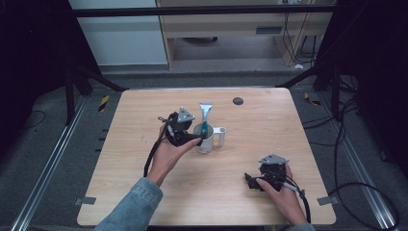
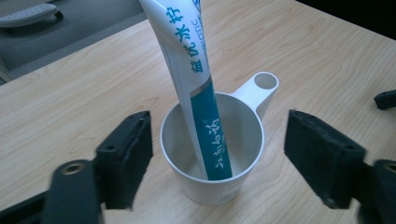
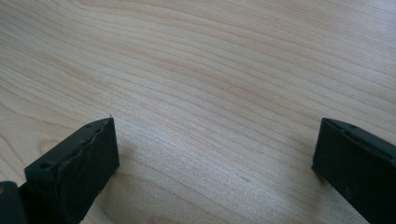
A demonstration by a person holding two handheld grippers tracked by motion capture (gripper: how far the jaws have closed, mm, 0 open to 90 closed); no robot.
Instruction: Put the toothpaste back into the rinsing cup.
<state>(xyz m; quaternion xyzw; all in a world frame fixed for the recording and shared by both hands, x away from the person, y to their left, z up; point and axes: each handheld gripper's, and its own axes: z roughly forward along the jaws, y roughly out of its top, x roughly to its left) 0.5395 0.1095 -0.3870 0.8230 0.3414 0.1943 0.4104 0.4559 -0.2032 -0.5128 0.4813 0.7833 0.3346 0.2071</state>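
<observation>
The right claw point(image 1: 253, 182) rests on the near right of the worktop point(image 1: 144, 202), jaws apart, holding nothing. Farther in, the left claw point(image 1: 196, 140) stands at the white cup point(image 2: 212, 154), jaws apart on either side of it and touching neither cup nor tube. The toothpaste tube point(image 2: 198, 88) stands inside the cup, so placement appears done; only withdrawal of the claw is left. The tube's long axis runs near upright, teal end down, flat crimped end up, leaning slightly away from the handle point(image 2: 259, 91).
</observation>
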